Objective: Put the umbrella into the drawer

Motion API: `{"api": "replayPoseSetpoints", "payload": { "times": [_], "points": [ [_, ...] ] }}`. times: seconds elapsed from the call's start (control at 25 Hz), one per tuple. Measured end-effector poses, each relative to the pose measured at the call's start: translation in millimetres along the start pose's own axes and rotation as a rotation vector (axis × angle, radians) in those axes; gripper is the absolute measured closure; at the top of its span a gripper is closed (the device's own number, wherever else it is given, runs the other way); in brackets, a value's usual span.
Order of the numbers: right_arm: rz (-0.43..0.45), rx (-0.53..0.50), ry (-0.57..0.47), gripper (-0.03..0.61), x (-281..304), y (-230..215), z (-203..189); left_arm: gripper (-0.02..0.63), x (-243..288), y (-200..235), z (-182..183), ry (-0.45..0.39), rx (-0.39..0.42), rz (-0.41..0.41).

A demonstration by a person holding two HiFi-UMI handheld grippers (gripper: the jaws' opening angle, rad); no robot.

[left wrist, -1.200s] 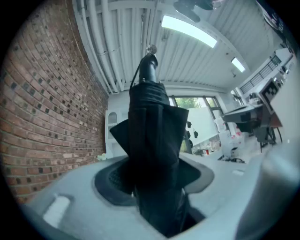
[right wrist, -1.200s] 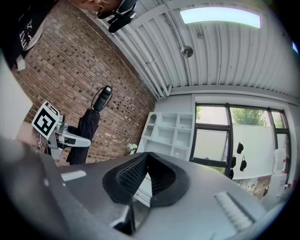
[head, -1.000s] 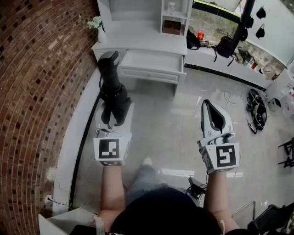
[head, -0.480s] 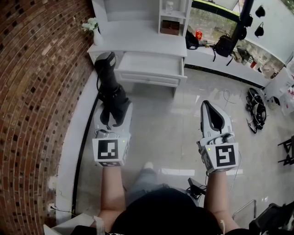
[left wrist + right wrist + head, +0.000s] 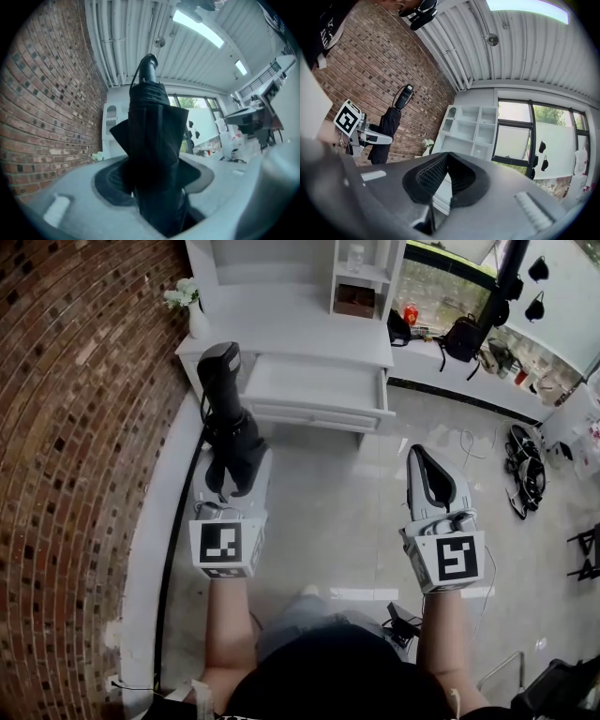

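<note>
Umbrella black, folded, handle up

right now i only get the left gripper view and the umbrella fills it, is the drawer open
observer: yes, the head view shows the drawer pulled out of the white desk, ahead of the umbrella.
operator: anything in it
observer: what shows of its inside is bare white.
operator: and the right gripper
observer: the right gripper carries nothing, its jaws together.
</note>
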State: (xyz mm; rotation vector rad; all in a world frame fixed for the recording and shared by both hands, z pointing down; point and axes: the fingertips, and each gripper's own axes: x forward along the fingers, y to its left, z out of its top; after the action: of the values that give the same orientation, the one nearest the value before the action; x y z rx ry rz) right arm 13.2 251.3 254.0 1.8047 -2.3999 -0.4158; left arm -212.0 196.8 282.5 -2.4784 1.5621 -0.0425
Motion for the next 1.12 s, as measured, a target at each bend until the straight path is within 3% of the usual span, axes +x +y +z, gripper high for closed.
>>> {"api": "replayPoseSetpoints", "payload": {
  "times": [0.64, 1.12],
  "points": [
    [0.01, -0.002, 0.026, 0.575, 56.9, -8.9, -19.2, 0.373, 48.3, 23.9, -18.2, 0.011, -0.003, -0.011],
    [0.043, 0.036, 0.016, 0.575, 140.6, -62.4, -48.3, 0.373, 138.1, 31.1, -31.9, 0.034, -0.005, 0.02]
  ]
}}
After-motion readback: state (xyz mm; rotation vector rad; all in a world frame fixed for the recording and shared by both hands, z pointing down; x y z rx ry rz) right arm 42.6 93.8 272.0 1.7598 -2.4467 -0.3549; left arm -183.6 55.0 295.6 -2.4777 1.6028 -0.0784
